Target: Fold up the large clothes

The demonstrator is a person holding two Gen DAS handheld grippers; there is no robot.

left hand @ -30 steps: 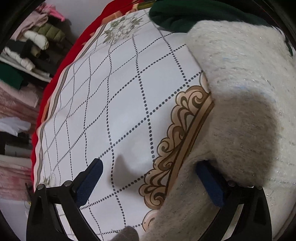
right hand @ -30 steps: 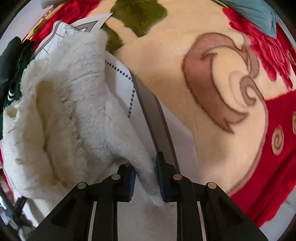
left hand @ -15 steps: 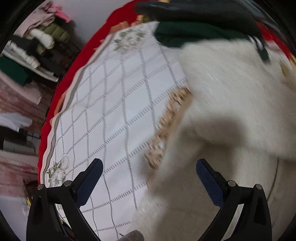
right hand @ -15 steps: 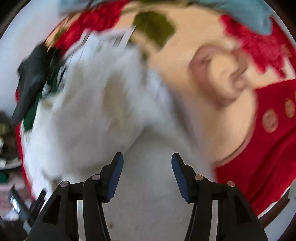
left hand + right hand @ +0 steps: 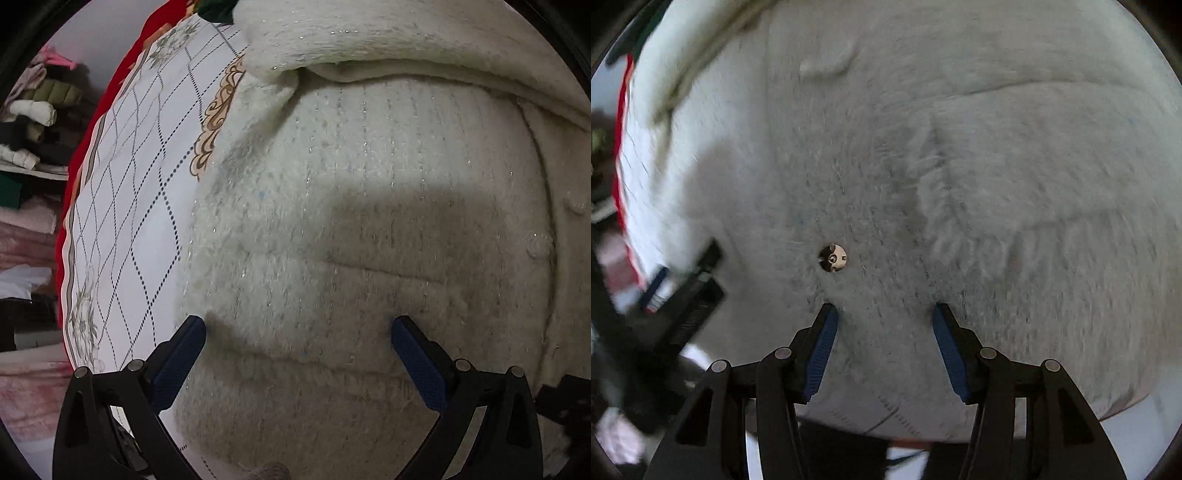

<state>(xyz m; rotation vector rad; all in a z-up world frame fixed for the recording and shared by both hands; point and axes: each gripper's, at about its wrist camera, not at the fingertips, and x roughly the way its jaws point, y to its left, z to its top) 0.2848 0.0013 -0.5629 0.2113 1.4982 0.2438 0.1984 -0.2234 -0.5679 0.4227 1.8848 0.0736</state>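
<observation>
A fluffy cream knit sweater (image 5: pixel 369 206) with glittery threads lies on the patterned white tablecloth (image 5: pixel 140 184) and fills most of both views. A folded part lies across its far end. My left gripper (image 5: pixel 297 332) is open, its jaws wide apart just above the sweater's near left part. My right gripper (image 5: pixel 882 317) is open over the sweater (image 5: pixel 923 166), close to a round metal snap button (image 5: pixel 833 257). Neither gripper holds anything.
Shelves with stacked clothes (image 5: pixel 33 122) stand at the far left beyond the table's red edge (image 5: pixel 92 122). A dark green garment (image 5: pixel 218 9) lies at the table's far end. The left gripper's body (image 5: pixel 683 295) shows blurred at the right wrist view's left.
My right gripper let go of the sweater edge it pinched and opened. Both grippers moved over the sweater, which now lies flatter and fills both views.
</observation>
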